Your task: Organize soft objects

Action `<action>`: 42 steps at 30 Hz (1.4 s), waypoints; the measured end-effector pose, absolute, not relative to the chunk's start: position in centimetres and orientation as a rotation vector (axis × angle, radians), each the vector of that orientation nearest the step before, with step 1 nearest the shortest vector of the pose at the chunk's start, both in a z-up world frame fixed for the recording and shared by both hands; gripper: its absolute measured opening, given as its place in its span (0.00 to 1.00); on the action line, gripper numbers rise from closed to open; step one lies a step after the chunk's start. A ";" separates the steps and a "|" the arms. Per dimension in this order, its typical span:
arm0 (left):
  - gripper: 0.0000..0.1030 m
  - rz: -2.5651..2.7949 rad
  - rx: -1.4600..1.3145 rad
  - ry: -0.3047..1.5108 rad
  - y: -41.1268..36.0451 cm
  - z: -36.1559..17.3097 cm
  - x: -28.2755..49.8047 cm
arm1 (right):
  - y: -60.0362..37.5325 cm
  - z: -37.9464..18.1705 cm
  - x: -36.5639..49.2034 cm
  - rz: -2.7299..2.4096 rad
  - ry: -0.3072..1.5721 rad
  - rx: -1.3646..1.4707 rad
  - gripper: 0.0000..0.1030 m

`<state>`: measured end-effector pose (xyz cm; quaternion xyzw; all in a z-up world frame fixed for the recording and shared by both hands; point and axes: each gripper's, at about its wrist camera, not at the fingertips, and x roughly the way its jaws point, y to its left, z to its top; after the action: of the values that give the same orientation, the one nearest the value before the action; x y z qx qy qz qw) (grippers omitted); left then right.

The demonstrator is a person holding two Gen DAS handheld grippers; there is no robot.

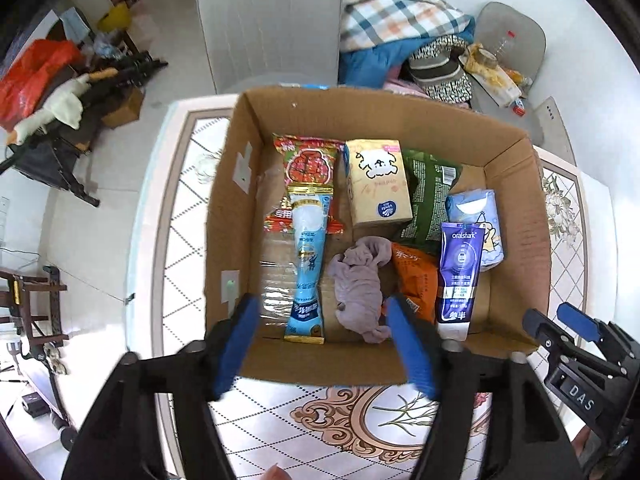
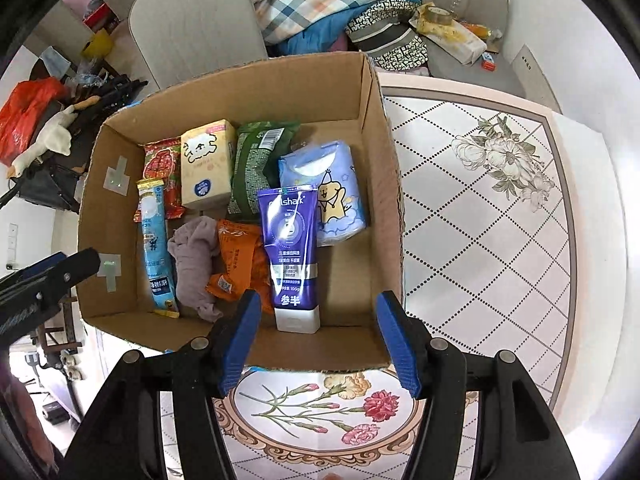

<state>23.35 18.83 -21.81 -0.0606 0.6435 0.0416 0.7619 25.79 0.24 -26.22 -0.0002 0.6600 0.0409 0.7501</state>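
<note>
Open brown cardboard box point(image 1: 516, 208) sits on patterned tile surface point(image 2: 480, 216). Inside, lying flat: crumpled grey-mauve cloth point(image 1: 360, 280) near the centre, between a long light-blue snack sachet point(image 1: 306, 264) and an orange foil packet point(image 1: 416, 280). Purple toothpaste tube point(image 2: 290, 248) overlaps a blue tissue pack point(image 2: 336, 192). Left claw point(image 1: 324, 344) open, empty, over the box's near wall. Right claw point(image 2: 316, 340) likewise spread, holding nothing.

Orange packet point(image 1: 414, 280) partly hidden under toothpaste tube point(image 1: 460, 276)
</note>
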 end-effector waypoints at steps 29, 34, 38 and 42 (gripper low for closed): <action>0.94 0.111 -0.106 1.123 16.2 -6.9 13.9 | -2.2 -11.4 17.2 0.107 1.201 0.013 0.97; 0.94 0.103 -0.089 1.060 15.4 -2.3 11.2 | -3.3 -5.0 13.8 0.105 1.102 0.008 0.97; 0.94 0.090 -0.065 1.043 14.5 -0.2 9.6 | -4.0 -1.9 11.8 0.112 1.073 0.009 0.97; 0.94 0.081 -0.057 1.030 13.9 1.5 8.0 | -4.4 0.7 10.1 0.118 1.049 0.000 0.97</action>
<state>8.04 13.91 1.46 -0.0272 0.4925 0.0390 0.8690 10.08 -4.37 0.68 -0.0001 0.5006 0.0565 0.8638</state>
